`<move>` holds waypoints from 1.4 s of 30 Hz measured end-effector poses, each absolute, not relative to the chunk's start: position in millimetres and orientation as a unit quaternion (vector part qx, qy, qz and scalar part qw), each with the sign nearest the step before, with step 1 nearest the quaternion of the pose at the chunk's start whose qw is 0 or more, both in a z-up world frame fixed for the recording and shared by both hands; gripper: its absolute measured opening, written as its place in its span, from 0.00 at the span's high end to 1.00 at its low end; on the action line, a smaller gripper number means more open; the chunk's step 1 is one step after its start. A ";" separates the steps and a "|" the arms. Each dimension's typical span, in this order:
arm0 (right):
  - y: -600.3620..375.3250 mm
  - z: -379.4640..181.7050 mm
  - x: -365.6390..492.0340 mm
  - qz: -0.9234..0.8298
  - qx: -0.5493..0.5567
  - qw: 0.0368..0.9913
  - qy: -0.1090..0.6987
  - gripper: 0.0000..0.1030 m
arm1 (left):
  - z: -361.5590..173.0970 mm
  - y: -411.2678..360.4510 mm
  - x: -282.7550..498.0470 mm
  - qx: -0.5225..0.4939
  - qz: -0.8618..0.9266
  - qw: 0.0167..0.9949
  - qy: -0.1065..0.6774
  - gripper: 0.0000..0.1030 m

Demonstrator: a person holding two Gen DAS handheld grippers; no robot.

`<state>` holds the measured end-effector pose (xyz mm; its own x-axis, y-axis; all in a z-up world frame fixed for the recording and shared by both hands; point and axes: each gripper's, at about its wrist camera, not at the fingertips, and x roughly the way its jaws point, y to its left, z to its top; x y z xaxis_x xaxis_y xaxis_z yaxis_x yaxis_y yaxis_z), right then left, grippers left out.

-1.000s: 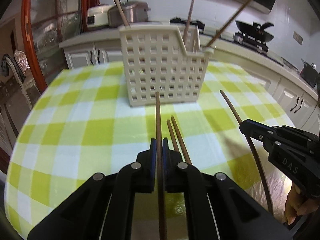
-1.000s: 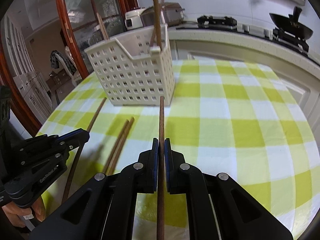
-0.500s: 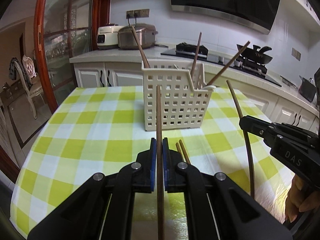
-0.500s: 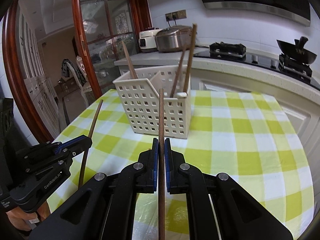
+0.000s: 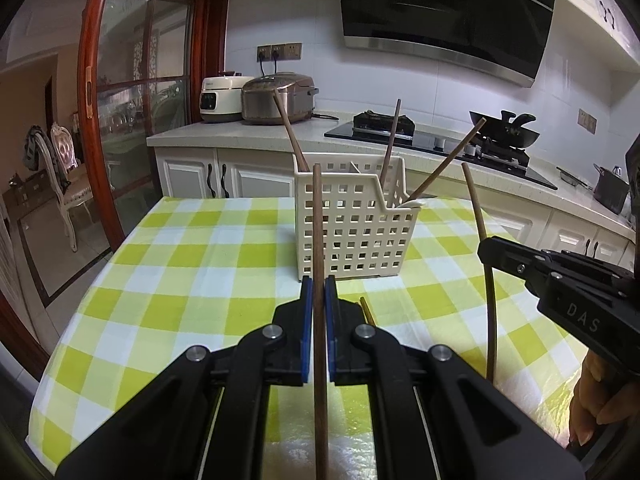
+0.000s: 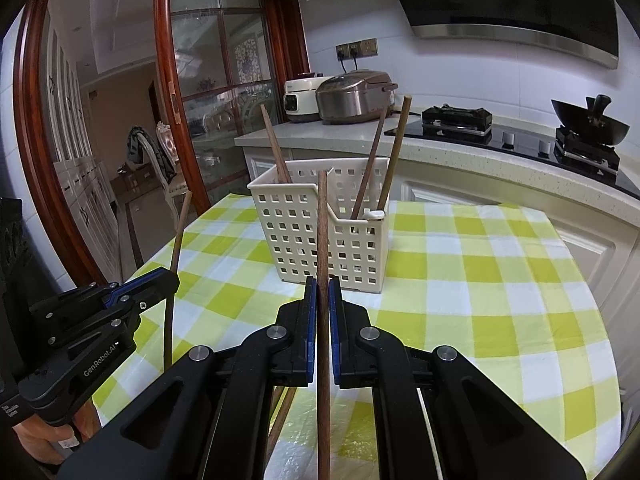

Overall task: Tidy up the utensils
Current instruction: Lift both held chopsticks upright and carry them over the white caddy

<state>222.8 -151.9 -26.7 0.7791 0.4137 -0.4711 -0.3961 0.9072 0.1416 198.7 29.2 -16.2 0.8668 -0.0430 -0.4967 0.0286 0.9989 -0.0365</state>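
Note:
A cream perforated basket (image 5: pixel 352 228) stands on the green checked tablecloth and holds three brown chopsticks; it also shows in the right wrist view (image 6: pixel 320 232). My left gripper (image 5: pixel 319 284) is shut on a brown chopstick (image 5: pixel 318 220) that points up toward the basket. My right gripper (image 6: pixel 322 284) is shut on another brown chopstick (image 6: pixel 322 220), raised the same way. Each gripper appears in the other's view: the right one (image 5: pixel 488 246) and the left one (image 6: pixel 170 276). Two more chopsticks (image 5: pixel 366 312) lie on the cloth, mostly hidden behind my fingers.
The round table (image 5: pixel 160 264) sits before a kitchen counter (image 5: pixel 240 136) with two rice cookers (image 5: pixel 276 98), a hob and a wok (image 5: pixel 504 130). A glass door with a red frame (image 5: pixel 96 120) and a chair (image 5: pixel 60 184) are on the left.
Both grippers have risen and tilted up with their chopsticks, away from the tabletop. The basket now looks farther off and lower in both views.

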 end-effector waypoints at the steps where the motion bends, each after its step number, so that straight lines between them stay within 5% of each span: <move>1: -151.7 -26.0 221.4 0.215 0.017 0.943 0.253 0.94 | -15.6 29.3 198.3 -0.014 -0.018 0.966 0.257 0.94; 42: -147.8 30.1 200.2 0.218 -0.007 0.961 0.172 0.94 | 41.5 26.4 176.6 0.008 -0.027 0.983 0.181 0.94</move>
<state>200.2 -147.8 30.1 0.8459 0.4161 -0.3336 -0.4207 0.9050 0.0621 176.6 26.4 41.5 0.9330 -0.0496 -0.3565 0.0551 0.9985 0.0053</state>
